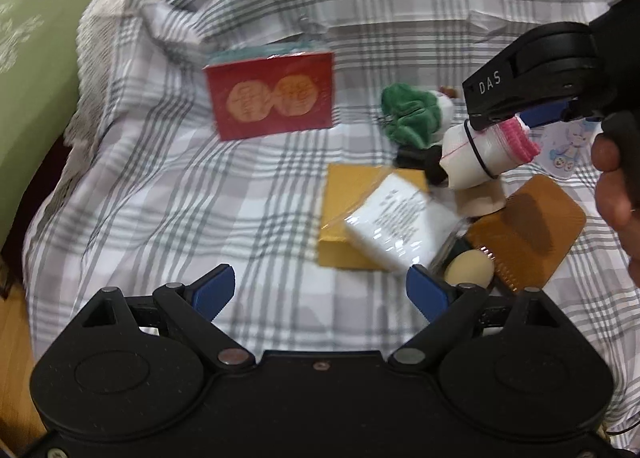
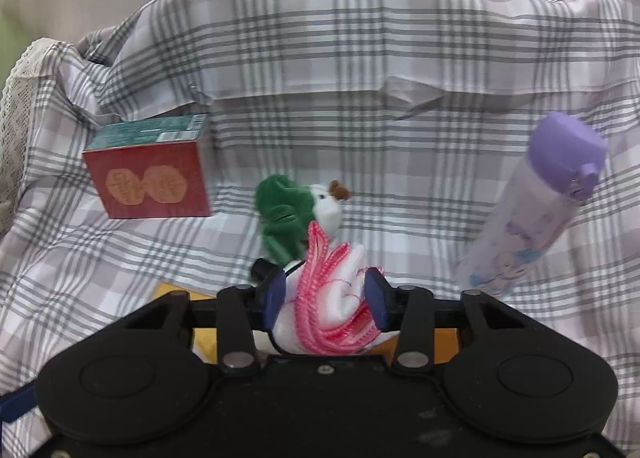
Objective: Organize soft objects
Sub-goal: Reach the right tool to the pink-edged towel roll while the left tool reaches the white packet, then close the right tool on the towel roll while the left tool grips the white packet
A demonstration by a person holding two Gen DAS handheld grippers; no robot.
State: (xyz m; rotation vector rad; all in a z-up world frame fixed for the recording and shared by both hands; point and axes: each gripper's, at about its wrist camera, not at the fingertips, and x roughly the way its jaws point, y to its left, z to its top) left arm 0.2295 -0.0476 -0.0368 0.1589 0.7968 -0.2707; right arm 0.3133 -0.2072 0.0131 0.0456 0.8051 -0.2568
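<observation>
While the right gripper (image 2: 326, 296) clamps a pink-edged white cloth roll (image 2: 332, 306), seemingly rubber-banded, lower centre, the left gripper (image 1: 320, 292) gapes empty above the checked sheet (image 1: 160, 198).

Soft even light; motion blur

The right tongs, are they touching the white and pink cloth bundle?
Touching. The right wrist view shows the right tongs with both blue pads pressed into the white and pink cloth bundle.

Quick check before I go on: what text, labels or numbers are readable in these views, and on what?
"DAS": white letters on the right gripper.
Red box: orange emblems, lettering blurred.
White packet: fine print, too small.
Teal top of the red box, right wrist view: barcode and label, unreadable.
</observation>
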